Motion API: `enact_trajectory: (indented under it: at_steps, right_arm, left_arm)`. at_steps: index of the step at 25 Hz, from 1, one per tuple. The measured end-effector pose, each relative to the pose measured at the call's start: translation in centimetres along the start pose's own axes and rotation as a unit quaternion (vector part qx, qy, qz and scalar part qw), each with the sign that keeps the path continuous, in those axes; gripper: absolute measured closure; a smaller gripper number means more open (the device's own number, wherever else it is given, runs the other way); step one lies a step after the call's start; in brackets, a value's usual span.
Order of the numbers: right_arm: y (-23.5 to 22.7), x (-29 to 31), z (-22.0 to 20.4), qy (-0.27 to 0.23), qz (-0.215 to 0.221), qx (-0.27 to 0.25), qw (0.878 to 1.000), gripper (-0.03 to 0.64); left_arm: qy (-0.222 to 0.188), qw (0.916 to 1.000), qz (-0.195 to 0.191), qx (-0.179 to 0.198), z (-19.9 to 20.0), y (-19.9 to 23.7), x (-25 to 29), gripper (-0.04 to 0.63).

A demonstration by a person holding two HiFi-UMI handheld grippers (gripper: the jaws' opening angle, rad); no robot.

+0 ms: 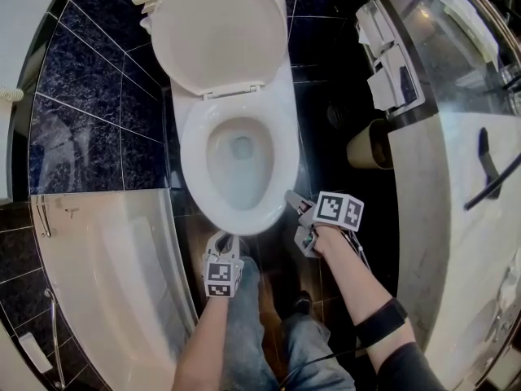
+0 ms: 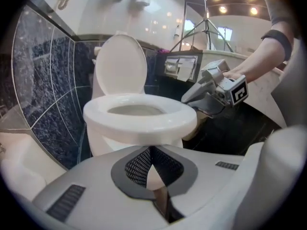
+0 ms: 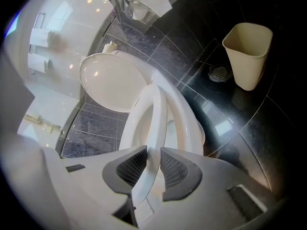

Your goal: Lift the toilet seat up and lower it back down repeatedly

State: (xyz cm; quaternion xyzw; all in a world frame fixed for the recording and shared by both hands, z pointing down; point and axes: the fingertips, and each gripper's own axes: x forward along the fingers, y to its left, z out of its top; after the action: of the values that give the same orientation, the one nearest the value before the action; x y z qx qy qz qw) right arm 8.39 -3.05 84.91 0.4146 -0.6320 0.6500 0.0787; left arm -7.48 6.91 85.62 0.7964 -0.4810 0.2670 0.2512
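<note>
Looks like a bathroom. Centres on a white toilet point(image 1: 232, 104) with its lid up, backed by a wall of dark marbled tiles point(image 1: 81, 112). Holds a white tub point(image 1: 114, 251) to the left, with a metal grab bar point(image 1: 54, 332) on its edge. Has a glossy black tiled floor point(image 3: 249, 128) with a round drain point(image 3: 220, 72) set into it, and a beige bin point(image 1: 368, 143) just beside that. Ends on the right in a pale marble table point(image 1: 423, 218).

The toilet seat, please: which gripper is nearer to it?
Right. The right gripper has its fingers around the front-right edge of the toilet seat; the left gripper sits just off its front, fingers together, not touching.
</note>
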Motion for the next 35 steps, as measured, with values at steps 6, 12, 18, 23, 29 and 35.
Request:
enact_trajectory:
  at_steps: [6,12,18,23,29,35]
  right_arm:
    - [0.9,-0.7,0.4,-0.005,0.006,-0.026,1.0,0.497]
    - [3.4,-2.6,1.8,-0.028,-0.009,-0.075,0.997,0.491]
    - [8.0,-8.2,5.2,-0.085,-0.057,-0.181,0.978,0.604]
    - [15.0,-11.9,8.0,-0.111,-0.075,-0.314,0.94,0.603]
    - [22.8,-12.6,11.4,-0.14,-0.079,-0.408,0.899,0.603]
    - [27.8,-11.1,14.6,-0.155,-0.08,-0.448,0.877,0.603]
  left_arm:
    - [-0.007,0.9999,-0.005,-0.008,1.6,-0.2,-0.5,0.607]
    - [-0.023,0.9995,-0.007,-0.02,4.9,0.0,-2.3,0.607]
    - [-0.055,0.9981,0.008,-0.026,12.7,2.1,-4.6,0.607]
    - [-0.083,0.9965,0.005,-0.015,22.3,4.2,-5.5,0.607]
    - [-0.097,0.9952,0.001,0.003,30.4,6.8,-5.2,0.607]
    - [-0.105,0.9941,-0.008,0.024,35.7,9.1,-3.6,0.607]
